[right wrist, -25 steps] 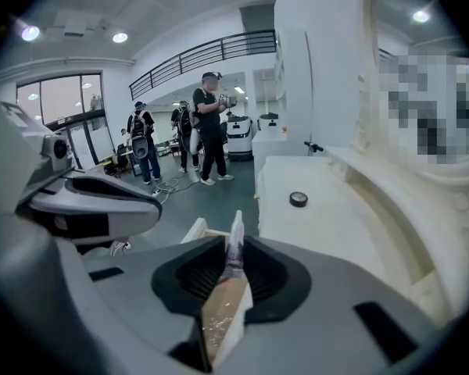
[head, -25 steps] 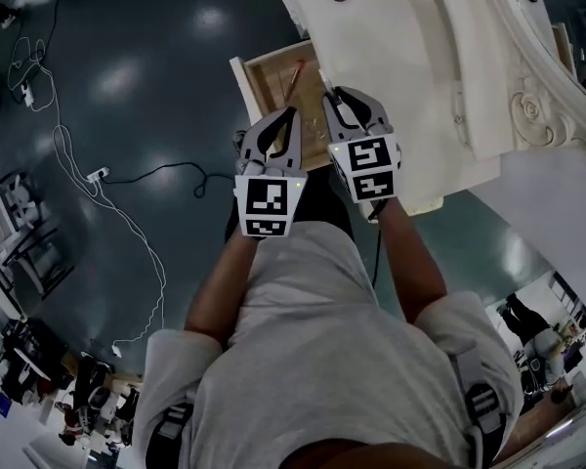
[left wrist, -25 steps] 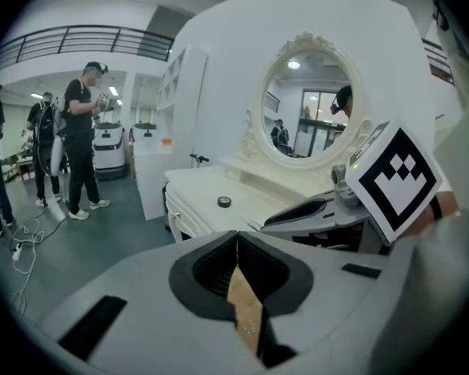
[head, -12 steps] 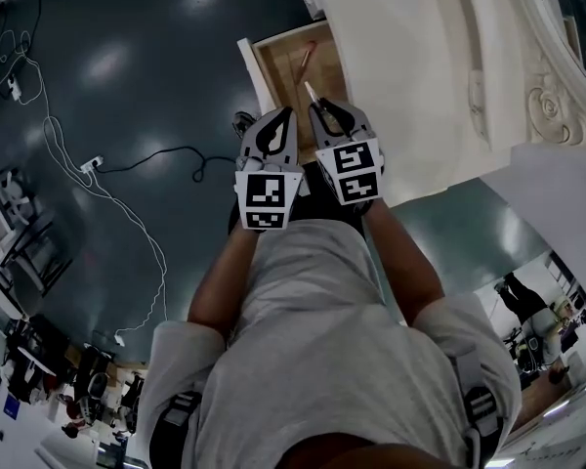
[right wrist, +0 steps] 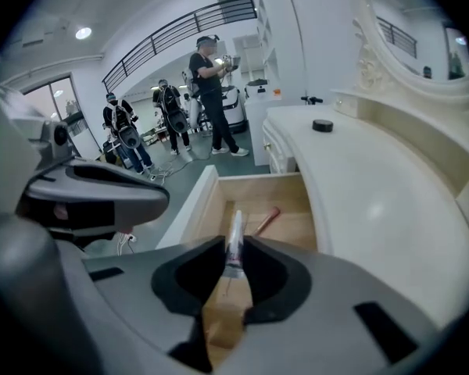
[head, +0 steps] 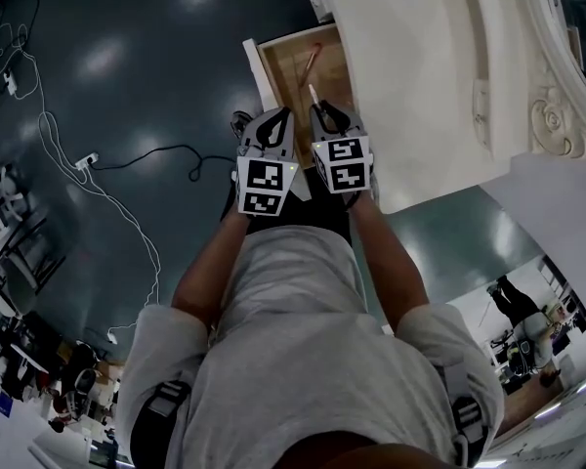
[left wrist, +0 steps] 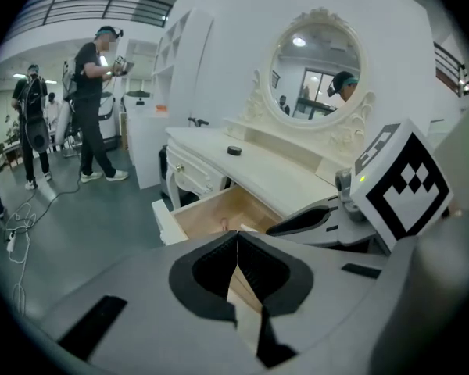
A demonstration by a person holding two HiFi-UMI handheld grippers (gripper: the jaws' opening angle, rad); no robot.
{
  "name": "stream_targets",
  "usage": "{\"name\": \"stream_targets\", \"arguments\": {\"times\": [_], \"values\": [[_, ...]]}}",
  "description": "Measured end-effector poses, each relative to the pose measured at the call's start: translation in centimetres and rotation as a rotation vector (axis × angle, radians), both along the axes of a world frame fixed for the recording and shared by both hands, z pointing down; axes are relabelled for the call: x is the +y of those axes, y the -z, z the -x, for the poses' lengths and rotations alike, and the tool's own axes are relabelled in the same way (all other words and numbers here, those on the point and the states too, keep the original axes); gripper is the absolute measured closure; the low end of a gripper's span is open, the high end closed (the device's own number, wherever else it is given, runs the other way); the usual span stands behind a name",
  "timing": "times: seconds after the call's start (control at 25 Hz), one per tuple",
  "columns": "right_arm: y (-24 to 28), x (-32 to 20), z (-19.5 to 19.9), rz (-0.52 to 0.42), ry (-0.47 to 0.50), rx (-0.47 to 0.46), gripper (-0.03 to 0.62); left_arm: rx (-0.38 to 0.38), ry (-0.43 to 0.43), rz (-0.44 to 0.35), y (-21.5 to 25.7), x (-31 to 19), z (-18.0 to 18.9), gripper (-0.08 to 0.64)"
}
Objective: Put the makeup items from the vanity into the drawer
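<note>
**A:** What do we carry in our right gripper [right wrist: 234,242]?

**B:** A slim pale tube [right wrist: 235,223], grasped between the pads. Its tip pokes out ahead, above the open drawer [right wrist: 190,204]. We hold it lengthwise along the drawer, so we judge it can go down flat on the wooden bottom.

**A:** And our left gripper [left wrist: 238,237]?

**B:** Clenched on nothing, pads pressed together. It hangs just beside the right one, idle, since the tube needs only one hand.

**A:** Is anything in the drawer already?

**B:** A pinkish stick [right wrist: 266,220] lies aslant on the bottom, beyond the tube's tip. We should set the tube beside it, not on it.

**A:** What remains on the vanity [right wrist: 375,194]?

**B:** We see one small dark round pot [right wrist: 322,125], well apart from us, far along the top. We reckon it comes next.
</note>
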State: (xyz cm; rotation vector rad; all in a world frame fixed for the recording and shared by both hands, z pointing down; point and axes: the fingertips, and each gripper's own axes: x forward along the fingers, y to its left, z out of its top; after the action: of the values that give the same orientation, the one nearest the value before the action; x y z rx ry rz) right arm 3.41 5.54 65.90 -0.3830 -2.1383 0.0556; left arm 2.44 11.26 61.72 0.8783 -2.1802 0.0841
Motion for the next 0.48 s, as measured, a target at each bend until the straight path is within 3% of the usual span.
{"name": "stream_targets", "arguments": {"times": [0.2, 0.48], "values": [[-2.5, 1.0, -0.6, -0.011, 0.004, 0.030, 0.511, 0.000, -0.098, 0.036, -1.1, -0.2, 0.4, 0.554], [-6.4, 0.1, -1.1, -0.026, -0.052, 0.105, 0.511, -0.002, -0.167, 0.056, -1.5, -1.0, 1.1, 0.554]]}}
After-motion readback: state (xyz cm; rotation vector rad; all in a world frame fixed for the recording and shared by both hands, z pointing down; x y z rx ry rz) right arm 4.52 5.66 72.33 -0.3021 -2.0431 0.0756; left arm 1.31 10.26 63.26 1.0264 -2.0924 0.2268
